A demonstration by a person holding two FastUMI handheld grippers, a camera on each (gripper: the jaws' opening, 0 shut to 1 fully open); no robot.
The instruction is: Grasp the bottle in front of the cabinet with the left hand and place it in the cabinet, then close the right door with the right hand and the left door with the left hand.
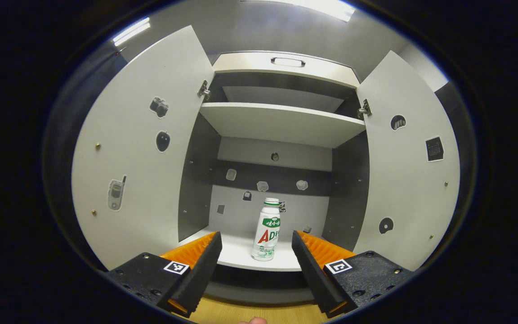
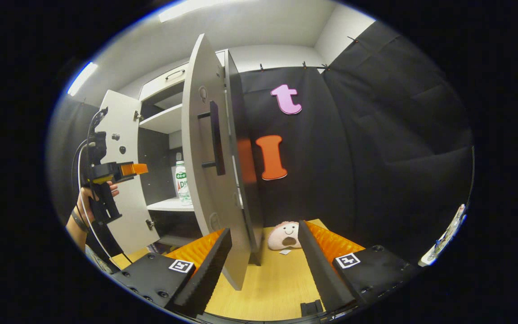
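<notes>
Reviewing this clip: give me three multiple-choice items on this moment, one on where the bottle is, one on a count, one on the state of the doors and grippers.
1. Where does the bottle stand?
A. On the cabinet's lower shelf
B. On the upper shelf
C. On the table outside

2. How many cabinet doors are open?
A. None
B. One
C. Two

3. What is the left gripper doing?
A. Shut on the bottle
B. Open, short of the bottle
C. Pressing a door

Key: 1 A, the bottle stands upright inside, on the lower shelf. 2 C, the left door and right door both swing outward. 3 B, its fingers are spread, touching nothing.
</notes>
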